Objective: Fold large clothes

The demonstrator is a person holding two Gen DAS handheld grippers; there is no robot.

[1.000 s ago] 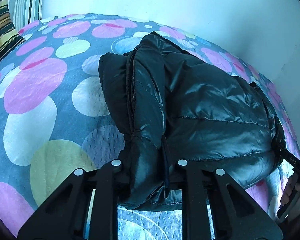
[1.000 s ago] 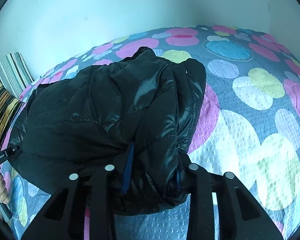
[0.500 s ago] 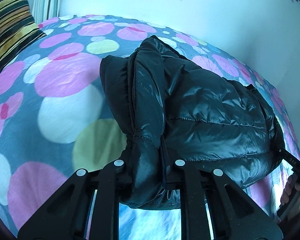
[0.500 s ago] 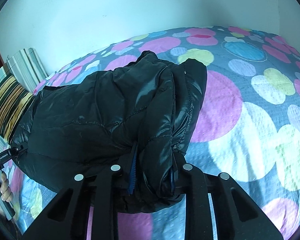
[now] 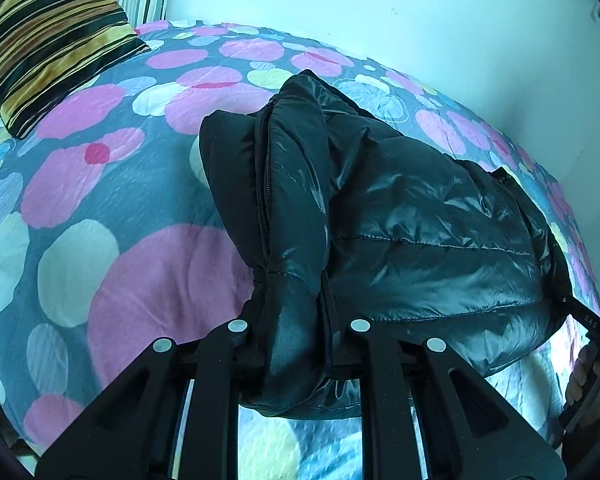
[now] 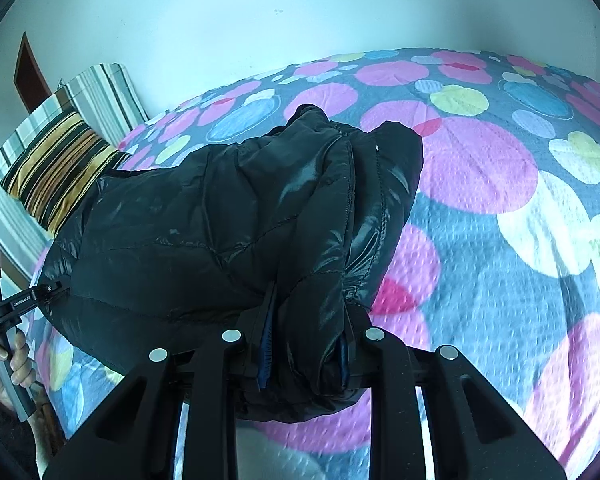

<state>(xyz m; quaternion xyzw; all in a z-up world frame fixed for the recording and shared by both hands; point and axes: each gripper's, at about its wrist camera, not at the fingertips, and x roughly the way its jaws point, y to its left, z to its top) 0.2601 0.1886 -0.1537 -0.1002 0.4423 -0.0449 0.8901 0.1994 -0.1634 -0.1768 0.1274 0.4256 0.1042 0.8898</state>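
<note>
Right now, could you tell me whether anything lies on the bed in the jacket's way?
Nothing visible does. Both grippers, left and right, are shut on the jacket, and the bedspread around it is bare. The only other item, a striped pillow, sits far off by the wall.

The puffer jacket (image 5: 420,240) is glossy quilted synthetic cloth — black, slick. The bedspread (image 6: 500,240) looks matt, pebbled woven cotton; the striped cushion (image 5: 52,36) — soft, velvety sheen.
</note>
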